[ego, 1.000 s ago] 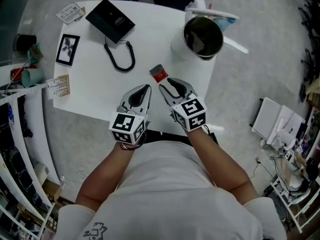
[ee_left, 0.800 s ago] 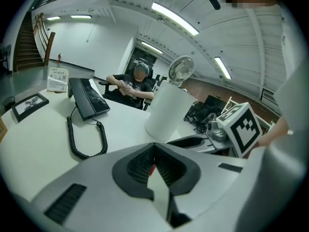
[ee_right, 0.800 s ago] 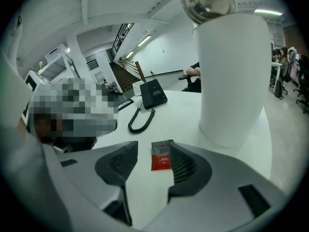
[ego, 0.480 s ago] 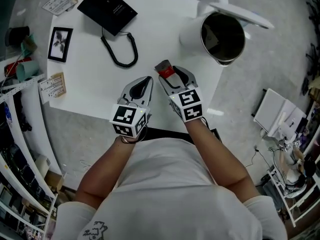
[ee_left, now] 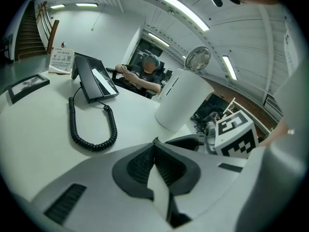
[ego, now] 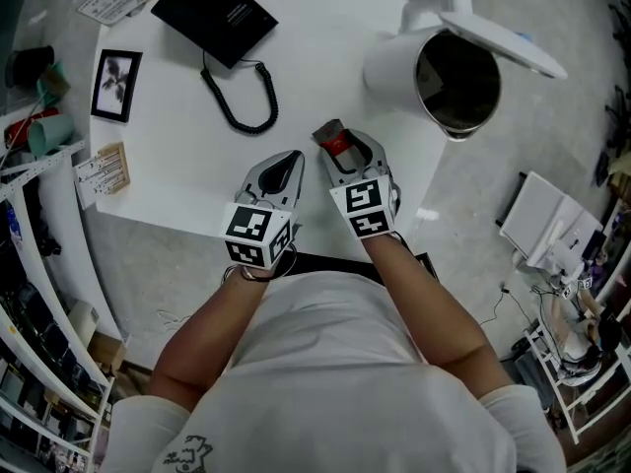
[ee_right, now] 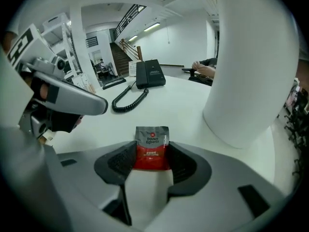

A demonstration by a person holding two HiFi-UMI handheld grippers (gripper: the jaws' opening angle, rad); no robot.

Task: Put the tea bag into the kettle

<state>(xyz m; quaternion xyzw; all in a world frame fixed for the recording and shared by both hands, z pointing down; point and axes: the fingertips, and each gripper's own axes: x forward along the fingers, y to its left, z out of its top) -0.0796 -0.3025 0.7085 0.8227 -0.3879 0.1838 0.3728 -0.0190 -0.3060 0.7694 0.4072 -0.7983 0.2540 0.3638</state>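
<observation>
Right gripper [ee_right: 151, 154] with its jaws set wide and closing around the tea bag [ee_right: 152, 138], a flat red-and-grey sachet lying on the white table [ego: 177, 166]. The sachet sits between the two dark pads with its side edges at or just against them, and it shows no buckling, so a firm grip is not yet evident. Left gripper [ego: 288, 161] rests just beside the right one, jaws together with nothing between them. The kettle [ego: 444, 77] stands near the table's far right corner, well apart from the sachet, with its lid [ego: 503, 37] swung open and its dark mouth exposed. For a sound pick-up, the pads probably need to close squarely on the sachet's two long edges and low against the table, since a thin, light packet is likely to slip or fold out sideways under an uneven pinch. Once the sachet is held, the path to the kettle's mouth looks unobstructed; the coiled phone cord [ego: 242, 97] lies to the left, away from that route.
</observation>
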